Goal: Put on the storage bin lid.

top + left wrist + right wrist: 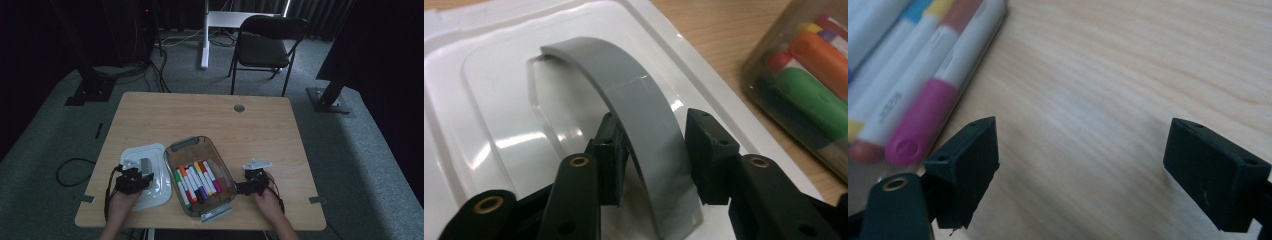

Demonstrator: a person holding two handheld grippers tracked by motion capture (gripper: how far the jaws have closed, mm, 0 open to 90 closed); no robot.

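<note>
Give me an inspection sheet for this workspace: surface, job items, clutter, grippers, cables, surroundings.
Surface: light wooden table, round grommet hole near the far edge.
Job's things: white plastic lid with an arched grey handle, lying beside the clear plastic box of coloured markers.
Clutter: nothing seen.
Grippers: left gripper straddles the grey handle, one pad touching, a gap at the other; right gripper open, nothing between its jaws, beside the box.
Cables: black cable loop on the floor, left of the table.
Surroundings: black folding chair, grey carpet, dark curtains.
</note>
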